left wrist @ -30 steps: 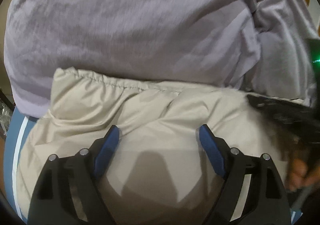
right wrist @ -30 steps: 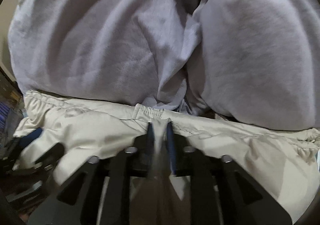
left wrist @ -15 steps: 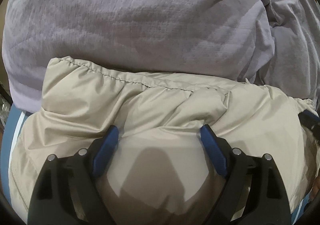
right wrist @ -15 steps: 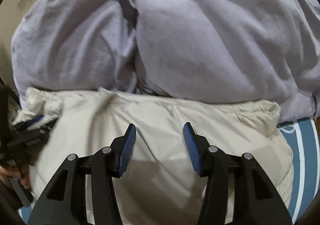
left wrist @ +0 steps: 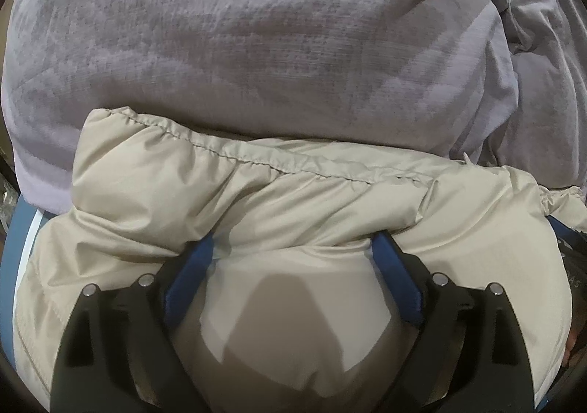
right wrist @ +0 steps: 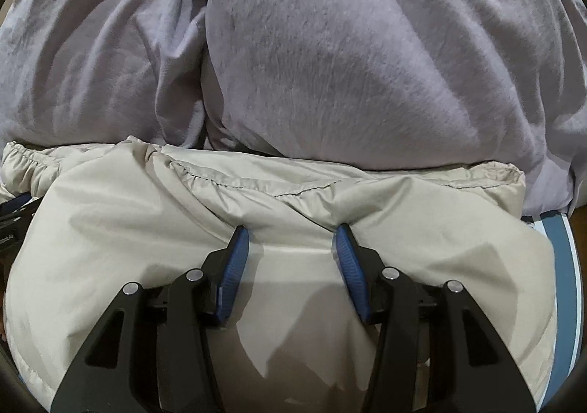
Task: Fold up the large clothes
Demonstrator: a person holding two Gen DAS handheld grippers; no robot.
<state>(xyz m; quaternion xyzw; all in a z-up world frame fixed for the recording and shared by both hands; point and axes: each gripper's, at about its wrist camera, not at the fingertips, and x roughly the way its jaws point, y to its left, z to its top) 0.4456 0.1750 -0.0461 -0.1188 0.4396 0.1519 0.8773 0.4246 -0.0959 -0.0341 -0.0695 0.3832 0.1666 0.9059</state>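
Beige jacket (left wrist: pixel 293 200) under both wide-spread claws (left wrist: pixel 293 247) (right wrist: pixel 290 240).

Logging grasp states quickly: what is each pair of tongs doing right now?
Left tongs: open, holding nothing, tips pressed into the beige jacket.
Right tongs: open, holding nothing, tips on the same jacket.

A lavender blanket (left wrist: pixel 256 46) fills the upper part of the left wrist view, its weave finely ribbed and creased; at the right it bunches into deeper folds (left wrist: pixel 528 27); in the right wrist view the same blanket (right wrist: pixel 348 57) looks fuzzier, split by a dark vertical crease left of centre; a blue sheet with a white stripe (left wrist: pixel 22 240) shows at the left edge of the left view, and again at the right edge (right wrist: pixel 557 266) of the right view.
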